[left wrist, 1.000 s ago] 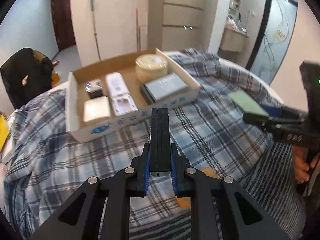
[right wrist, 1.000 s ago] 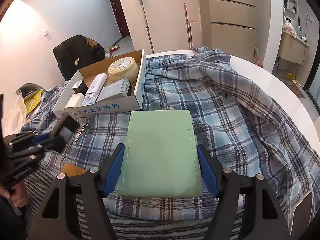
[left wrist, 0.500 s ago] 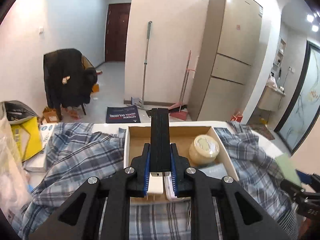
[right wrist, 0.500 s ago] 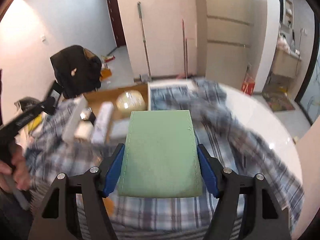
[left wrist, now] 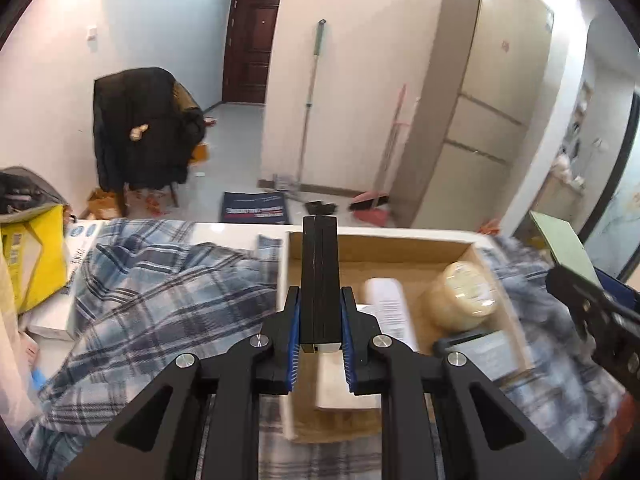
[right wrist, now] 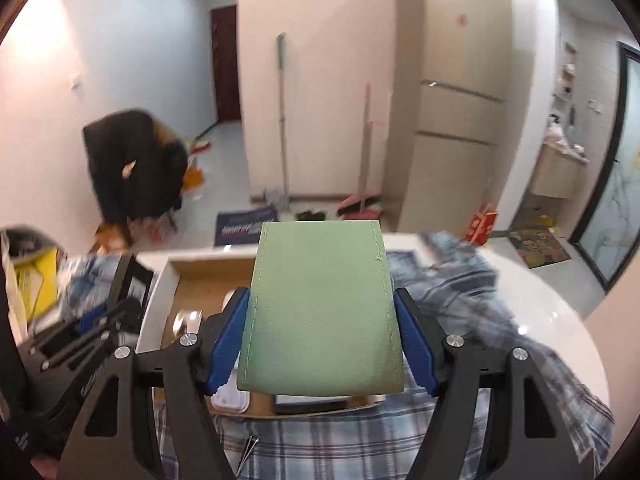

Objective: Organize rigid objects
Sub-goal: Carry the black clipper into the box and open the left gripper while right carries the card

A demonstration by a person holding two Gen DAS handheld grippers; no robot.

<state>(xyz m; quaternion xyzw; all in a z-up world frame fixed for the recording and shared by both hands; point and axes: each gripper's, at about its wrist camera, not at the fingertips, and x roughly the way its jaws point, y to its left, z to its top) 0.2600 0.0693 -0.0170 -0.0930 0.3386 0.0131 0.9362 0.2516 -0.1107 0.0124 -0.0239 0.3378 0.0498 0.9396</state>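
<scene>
My left gripper [left wrist: 319,338] is shut on a slim black box [left wrist: 319,276], held upright over the near left part of a cardboard tray [left wrist: 384,240]. The tray holds a round cream jar [left wrist: 460,294], a white tube [left wrist: 386,300], a grey box [left wrist: 486,350] and a white box [left wrist: 344,384]. My right gripper [right wrist: 320,344] is shut on a flat light-green case [right wrist: 320,316], held above the tray [right wrist: 208,268]. The right gripper and green case [left wrist: 560,244] also show at the right edge of the left wrist view.
A blue plaid cloth [left wrist: 160,280] covers the round white table [right wrist: 552,320]. A yellow bag [left wrist: 32,256] and white boxes sit at the left. A chair with a black coat [left wrist: 140,136], a mop, a broom and a fridge [left wrist: 480,120] stand beyond.
Both grippers have risen and moved forward over the tray, still holding their objects. The views now tilt up toward the room; the tray is closer beneath both grippers.
</scene>
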